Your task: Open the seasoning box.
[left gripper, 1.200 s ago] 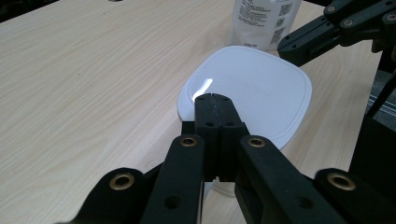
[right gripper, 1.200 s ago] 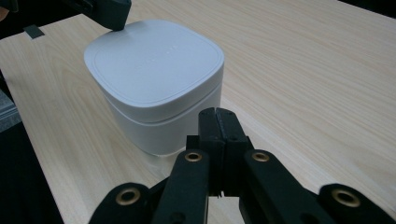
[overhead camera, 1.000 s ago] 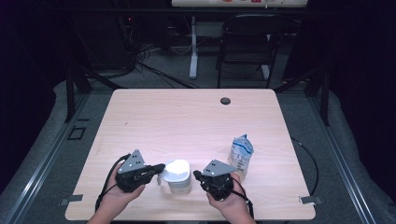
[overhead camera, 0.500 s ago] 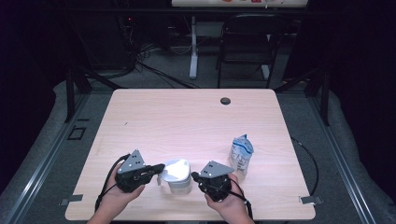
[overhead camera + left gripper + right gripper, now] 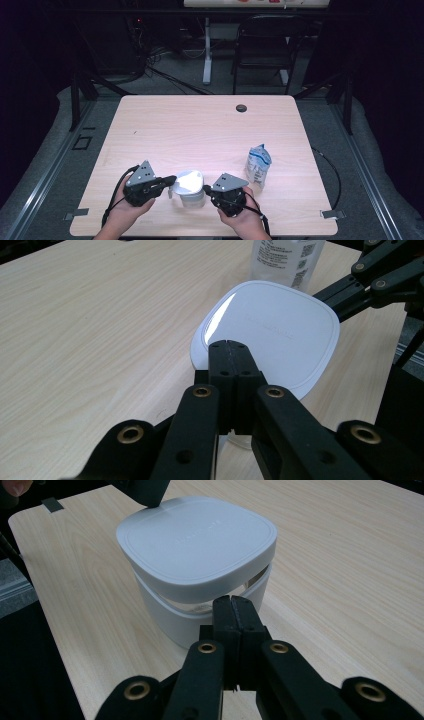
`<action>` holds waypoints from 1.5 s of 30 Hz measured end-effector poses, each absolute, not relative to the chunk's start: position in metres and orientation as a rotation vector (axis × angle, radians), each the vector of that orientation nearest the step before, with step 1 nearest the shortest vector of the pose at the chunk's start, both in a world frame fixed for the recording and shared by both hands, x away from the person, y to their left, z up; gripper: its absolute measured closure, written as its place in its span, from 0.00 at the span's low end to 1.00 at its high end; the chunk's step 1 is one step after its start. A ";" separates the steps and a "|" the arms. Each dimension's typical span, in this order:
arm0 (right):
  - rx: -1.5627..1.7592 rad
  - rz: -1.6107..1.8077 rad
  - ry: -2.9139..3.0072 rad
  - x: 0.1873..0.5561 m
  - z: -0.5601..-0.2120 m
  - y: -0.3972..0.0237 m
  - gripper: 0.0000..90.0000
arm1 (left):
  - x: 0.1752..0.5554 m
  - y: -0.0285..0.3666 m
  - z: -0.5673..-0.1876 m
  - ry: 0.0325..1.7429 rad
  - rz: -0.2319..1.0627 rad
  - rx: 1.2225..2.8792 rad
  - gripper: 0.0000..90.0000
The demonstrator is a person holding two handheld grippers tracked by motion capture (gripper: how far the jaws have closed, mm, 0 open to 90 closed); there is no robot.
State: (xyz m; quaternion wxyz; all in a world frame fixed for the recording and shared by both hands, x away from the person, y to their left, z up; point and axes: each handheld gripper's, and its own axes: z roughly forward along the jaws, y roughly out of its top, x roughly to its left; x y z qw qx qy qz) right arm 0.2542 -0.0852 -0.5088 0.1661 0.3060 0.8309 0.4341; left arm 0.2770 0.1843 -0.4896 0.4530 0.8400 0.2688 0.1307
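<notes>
I am bracing the tub near the table's front edge with both grippers, left and right, jaws pressed together, pinching nothing. I am risking its lid popping off or the tub sliding, since nothing is clamping it

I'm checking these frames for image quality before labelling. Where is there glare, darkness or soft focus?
High view: the room around the table is nearly black and the picture is soft. Left gripper view: a bright glare streak on the white lid, and the bottle behind it is blurred. Right gripper view: the white container is evenly lit, and its near jaws look slightly soft.
</notes>
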 end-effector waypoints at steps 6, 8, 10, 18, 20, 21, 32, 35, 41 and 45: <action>0.866 1.242 2.365 0.254 -0.507 -0.085 1.00 | 0.277 0.185 -0.489 0.676 0.327 2.071 1.00; 0.863 1.243 2.365 0.254 -0.507 -0.085 1.00 | 0.277 0.186 -0.489 0.681 0.325 2.072 0.98; 0.866 1.251 2.360 0.254 -0.506 -0.085 1.00 | 0.277 0.187 -0.489 0.689 0.329 2.062 0.97; 0.865 1.271 2.352 0.253 -0.504 -0.084 1.00 | 0.280 0.197 -0.487 0.720 0.314 2.043 0.86; 0.863 1.270 2.351 0.252 -0.503 -0.083 1.00 | 0.280 0.199 -0.487 0.730 0.322 2.035 0.83; 0.860 1.273 2.349 0.252 -0.502 -0.083 1.00 | 0.280 0.201 -0.488 0.737 0.320 2.035 0.81; 0.846 1.292 2.350 0.252 -0.499 -0.079 1.00 | 0.282 0.210 -0.491 0.767 0.329 2.032 0.68; 0.841 1.297 2.350 0.252 -0.498 -0.077 1.00 | 0.282 0.214 -0.492 0.778 0.332 2.024 0.67; 0.839 1.310 2.348 0.253 -0.496 -0.075 1.00 | 0.282 0.218 -0.495 0.797 0.335 2.021 0.65; 0.836 1.321 2.347 0.254 -0.495 -0.074 1.00 | 0.282 0.219 -0.496 0.805 0.339 2.024 0.65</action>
